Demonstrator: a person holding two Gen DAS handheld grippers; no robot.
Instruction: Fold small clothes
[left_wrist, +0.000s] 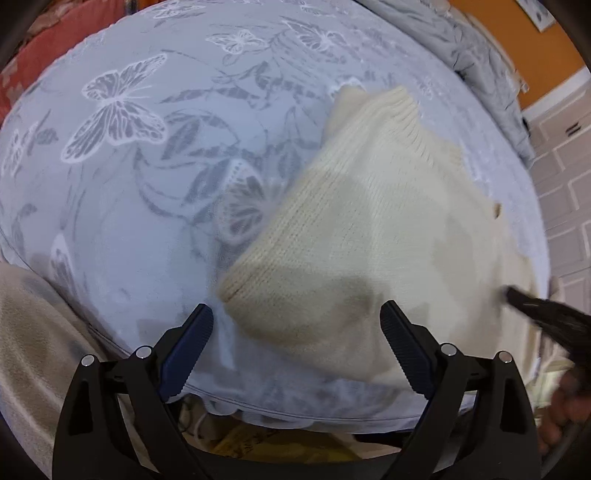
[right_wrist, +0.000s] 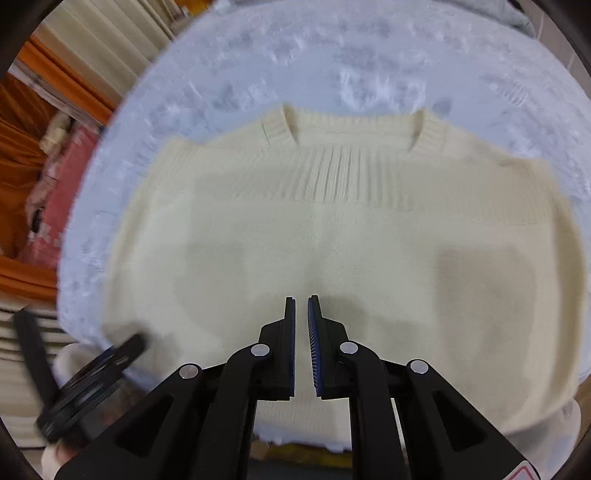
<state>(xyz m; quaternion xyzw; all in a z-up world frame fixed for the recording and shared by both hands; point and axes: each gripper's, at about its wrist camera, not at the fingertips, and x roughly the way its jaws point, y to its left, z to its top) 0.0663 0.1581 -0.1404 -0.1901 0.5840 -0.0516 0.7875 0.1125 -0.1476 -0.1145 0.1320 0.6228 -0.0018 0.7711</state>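
- Cream knit sweater (right_wrist: 332, 240) flat on a pale blue butterfly-print bedspread (left_wrist: 122, 155), ribbed collar at the far side in the right wrist view.
- In the left wrist view, sweater (left_wrist: 354, 236) off to the right, one sleeve cuff (left_wrist: 236, 291) pointing toward the near left, just ahead of the left gripper (left_wrist: 297, 310).
- Around the bed: orange wall (left_wrist: 532, 44) and grey blanket (left_wrist: 484, 66) at far right, red patterned cloth (left_wrist: 40, 48) far left, beige fabric (left_wrist: 33, 332) near left, tiled floor (left_wrist: 565, 177) to the right.
- Orange curtain (right_wrist: 22, 147) and pink bundle (right_wrist: 62, 199) at left edge of the right wrist view; details not readable.
- Nothing lying over the sweater body.
- Both views motion-blurred; knit texture clear only near collar and cuff.
- Near hem of sweater cut off behind the gripper bodies in both views.
- Dark object at lower left of the right wrist view (right_wrist: 92, 391) looks like the other gripper, too blurred to read its jaws.
- Dark blurred shape at right edge of the left wrist view (left_wrist: 546, 310), right gripper by position, touching or just above the sweater; cannot tell which.
- Left gripper: jaws spread wide, holding nothing, cuff between the fingertips but not pinched.
- Right gripper (right_wrist: 302, 306): jaws nearly together, thin gap showing, no fabric visible between them, tips over the lower middle of the sweater; contact with it unclear.
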